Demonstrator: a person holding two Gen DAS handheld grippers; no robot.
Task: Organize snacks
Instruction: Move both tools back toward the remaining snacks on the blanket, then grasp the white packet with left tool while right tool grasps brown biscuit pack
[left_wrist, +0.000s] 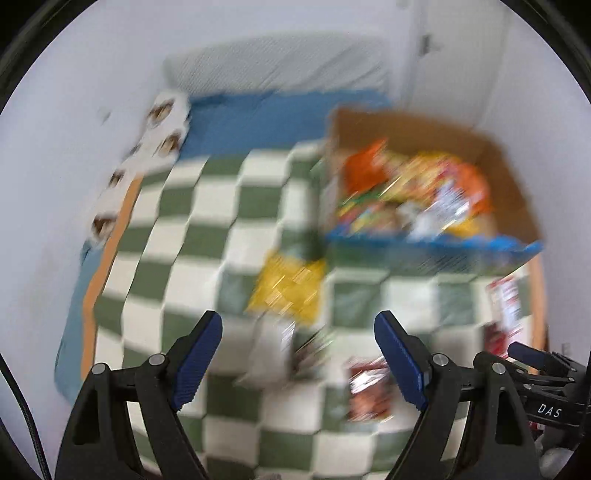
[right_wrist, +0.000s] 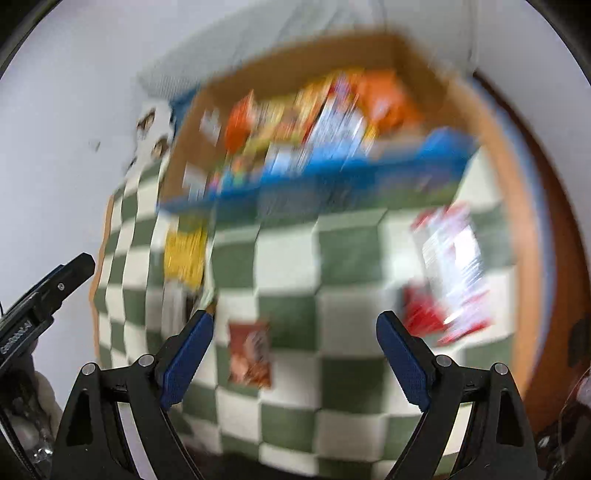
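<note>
Filling the upper right of the frame, a cardboard box (left_wrist: 509, 177) brims with blurred orange, yellow and blue snack packets (left_wrist: 413, 192); both the left gripper (left_wrist: 298, 332) and the right gripper (right_wrist: 295, 328) gape empty.

**Snacks: a full box and loose packets on the checked blanket**

An open cardboard box (left_wrist: 424, 184) with a blue front edge stands on the green-and-white checked blanket, heaped with orange, yellow and blue packets. Just in front of its left corner lies a yellow packet (left_wrist: 288, 291). Nearer lies a flat red-brown packet (right_wrist: 249, 354). To the right, what seems a red-and-white packet (right_wrist: 450, 273), blurred.
</note>
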